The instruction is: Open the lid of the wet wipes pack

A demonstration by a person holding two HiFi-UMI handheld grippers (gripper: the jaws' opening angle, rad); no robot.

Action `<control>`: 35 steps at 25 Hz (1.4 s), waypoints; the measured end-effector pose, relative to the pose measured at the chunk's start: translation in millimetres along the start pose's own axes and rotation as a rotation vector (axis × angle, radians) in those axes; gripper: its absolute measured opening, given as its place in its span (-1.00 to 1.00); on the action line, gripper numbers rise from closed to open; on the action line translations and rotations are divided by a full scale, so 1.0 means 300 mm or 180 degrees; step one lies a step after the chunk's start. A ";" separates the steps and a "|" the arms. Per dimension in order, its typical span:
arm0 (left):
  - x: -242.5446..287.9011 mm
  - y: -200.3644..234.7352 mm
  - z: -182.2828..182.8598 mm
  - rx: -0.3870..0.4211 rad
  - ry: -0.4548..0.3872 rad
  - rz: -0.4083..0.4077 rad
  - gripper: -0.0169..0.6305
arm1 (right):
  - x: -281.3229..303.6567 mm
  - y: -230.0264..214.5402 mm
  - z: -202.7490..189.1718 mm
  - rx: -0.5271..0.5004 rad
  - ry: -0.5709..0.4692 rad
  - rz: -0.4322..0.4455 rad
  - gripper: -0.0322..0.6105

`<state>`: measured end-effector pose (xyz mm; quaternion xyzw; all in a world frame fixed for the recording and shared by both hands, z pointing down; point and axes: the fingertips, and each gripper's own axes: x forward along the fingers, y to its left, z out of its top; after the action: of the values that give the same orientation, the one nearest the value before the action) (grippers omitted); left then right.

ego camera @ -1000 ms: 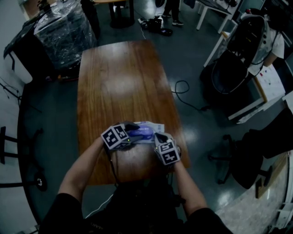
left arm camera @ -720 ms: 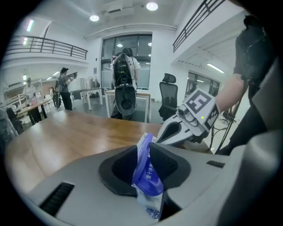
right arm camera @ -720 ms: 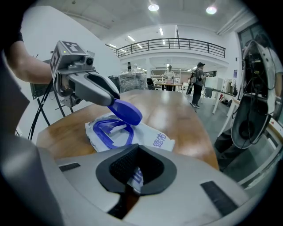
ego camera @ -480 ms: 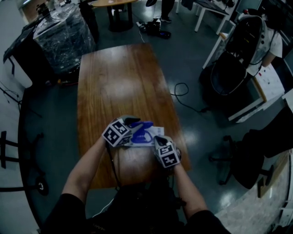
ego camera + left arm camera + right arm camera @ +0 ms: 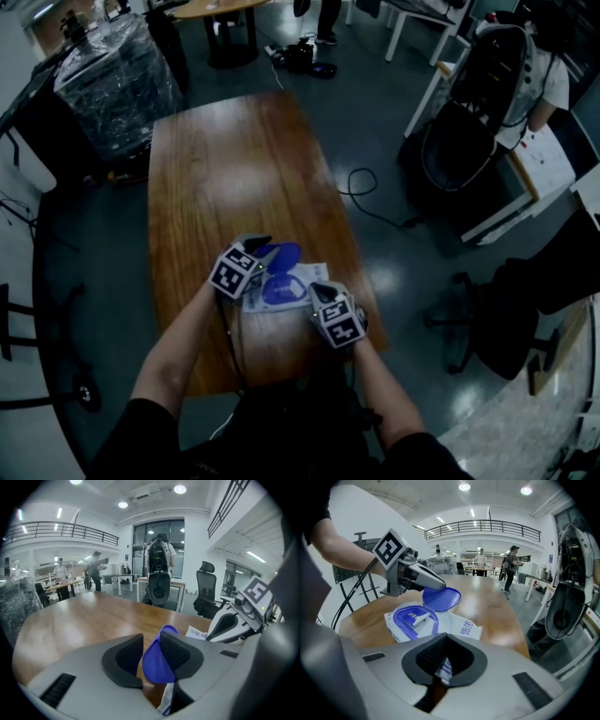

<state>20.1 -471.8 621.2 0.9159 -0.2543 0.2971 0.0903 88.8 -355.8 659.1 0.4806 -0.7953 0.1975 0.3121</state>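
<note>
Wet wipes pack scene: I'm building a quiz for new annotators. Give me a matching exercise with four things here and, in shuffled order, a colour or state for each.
Things:
1. lid
2. wet wipes pack
3. right gripper
4. table

Colours or states:
A. brown wood
B. blue, swung open off its frame
C. white with blue print, lying flat on the table
D. shut on the pack's near edge

Pairs: 1-B; 2-C; 3-D; 4-A
</note>
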 end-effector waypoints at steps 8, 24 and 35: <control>-0.137 0.041 0.124 -0.0228 -0.0554 0.0302 -0.28 | -0.102 -0.070 0.087 0.0176 -0.0361 -0.0311 -0.87; -0.454 -0.377 0.268 -0.0424 -0.1319 0.0417 -0.93 | -0.553 0.090 0.405 0.0128 -0.1979 -0.0027 -0.87; -0.634 -0.683 0.232 -0.0604 -0.1372 0.0764 -0.93 | -0.825 0.234 0.338 0.0008 -0.2237 0.0451 -0.87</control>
<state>29.4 -240.4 449.9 0.9087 -0.4013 0.0786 0.0837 80.4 -227.2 414.6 0.4632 -0.8852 0.0423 0.0044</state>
